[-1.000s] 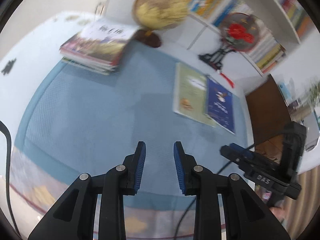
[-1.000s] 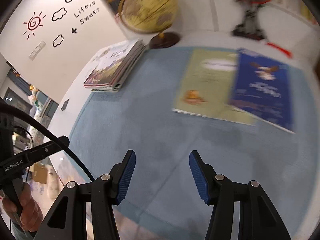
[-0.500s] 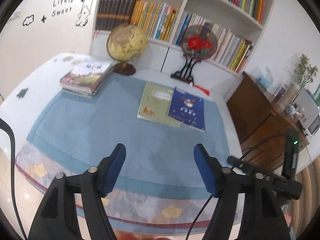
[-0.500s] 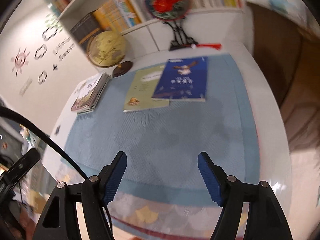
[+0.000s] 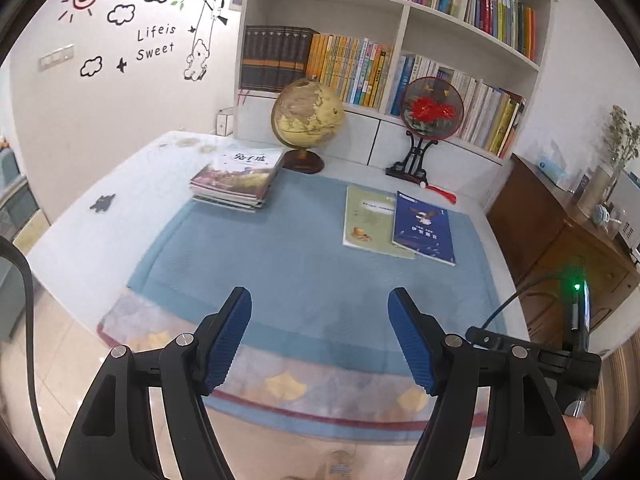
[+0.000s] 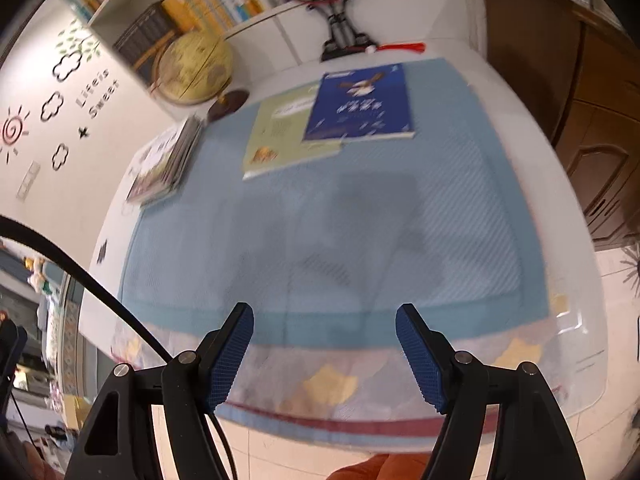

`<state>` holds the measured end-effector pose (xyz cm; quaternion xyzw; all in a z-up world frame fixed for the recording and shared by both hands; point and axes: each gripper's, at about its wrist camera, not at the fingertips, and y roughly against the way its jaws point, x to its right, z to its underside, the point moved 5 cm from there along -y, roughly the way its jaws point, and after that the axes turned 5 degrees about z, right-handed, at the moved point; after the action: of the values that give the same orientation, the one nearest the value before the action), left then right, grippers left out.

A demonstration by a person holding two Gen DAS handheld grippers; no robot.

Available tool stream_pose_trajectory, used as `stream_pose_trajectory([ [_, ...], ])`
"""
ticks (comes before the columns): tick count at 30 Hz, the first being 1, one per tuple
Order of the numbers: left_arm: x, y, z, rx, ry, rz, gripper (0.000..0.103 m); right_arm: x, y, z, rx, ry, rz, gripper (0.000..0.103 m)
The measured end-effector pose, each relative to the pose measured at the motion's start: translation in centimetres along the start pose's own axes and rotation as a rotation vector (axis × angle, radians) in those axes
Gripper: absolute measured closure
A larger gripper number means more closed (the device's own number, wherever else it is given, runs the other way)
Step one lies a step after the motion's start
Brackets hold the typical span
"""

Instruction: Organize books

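Left claw (image 5: 320, 332) spread, nothing between the pads. Right claw (image 6: 325, 350) spread too, also empty. Both over the near edge of the blue mat (image 5: 304, 264) on the worktop (image 5: 100, 220). Green book (image 5: 368, 222) and blue book (image 5: 424, 228) lie flat, overlapping, far right. Book stack (image 5: 236, 178) far left beside the globe (image 5: 307, 114). Bookshelf (image 5: 404, 20) behind, packed with upright books.
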<state>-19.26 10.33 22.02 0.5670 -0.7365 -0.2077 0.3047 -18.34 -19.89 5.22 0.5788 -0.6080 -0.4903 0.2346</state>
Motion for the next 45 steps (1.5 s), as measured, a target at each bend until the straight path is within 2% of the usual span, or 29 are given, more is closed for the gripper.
stream_pose_trajectory([
  [5, -1.1, 0.6, 0.8, -0.01, 0.002, 0.007, 0.034, -2.7, -0.8, 2.4, -0.024, 0.056, -0.007, 0.031],
  [10, -1.4, -0.2, 1.0, -0.037, 0.006, 0.04, 0.034, -3.3, -0.6, 3.6, -0.02, 0.076, 0.011, 0.031],
  [17, -1.0, -2.9, 0.6, -0.066, 0.005, 0.079, 0.034, -0.8, -1.2, 1.7, -0.013, 0.005, 0.048, 0.031],
  [22, 0.1, -6.9, -1.1, -0.103, -0.022, 0.116, 0.034, 1.3, -3.2, -1.0, -0.022, -0.033, 0.069, 0.031],
  [27, 2.7, -13.4, -3.8, -0.16, -0.073, 0.148, 0.034, 3.7, -5.8, -5.7, -0.02, -0.068, 0.074, 0.031],
  [29, 4.4, -17.5, -5.1, -0.203, -0.1, 0.174, 0.034, 4.5, -6.5, -7.6, -0.004, -0.048, 0.077, 0.031],
  [32, 6.5, -23.3, -6.4, -0.273, -0.121, 0.194, 0.034, 6.2, -8.2, -10.6, 0.015, -0.02, 0.128, 0.031],
  [35, 9.1, -29.1, -7.5, -0.325, -0.142, 0.218, 0.034, 8.1, -10.7, -13.7, -0.002, -0.052, 0.113, 0.031],
  [36, 9.7, -30.9, -7.8, -0.343, -0.147, 0.225, 0.035, 8.9, -11.9, -15.0, -0.008, -0.064, 0.11, 0.036],
  [37, 10.6, -33.2, -8.1, -0.363, -0.146, 0.238, 0.035, 9.3, -12.6, -15.8, -0.009, -0.069, 0.106, 0.044],
  [40, 11.8, -37.7, -8.7, -0.411, -0.121, 0.256, 0.036, 10.3, -15.5, -18.8, -0.022, -0.07, 0.081, 0.051],
  [45, 12.4, -44.0, -8.7, -0.479, -0.049, 0.242, 0.036, 11.3, -18.6, -22.8, -0.019, -0.065, 0.073, 0.052],
])
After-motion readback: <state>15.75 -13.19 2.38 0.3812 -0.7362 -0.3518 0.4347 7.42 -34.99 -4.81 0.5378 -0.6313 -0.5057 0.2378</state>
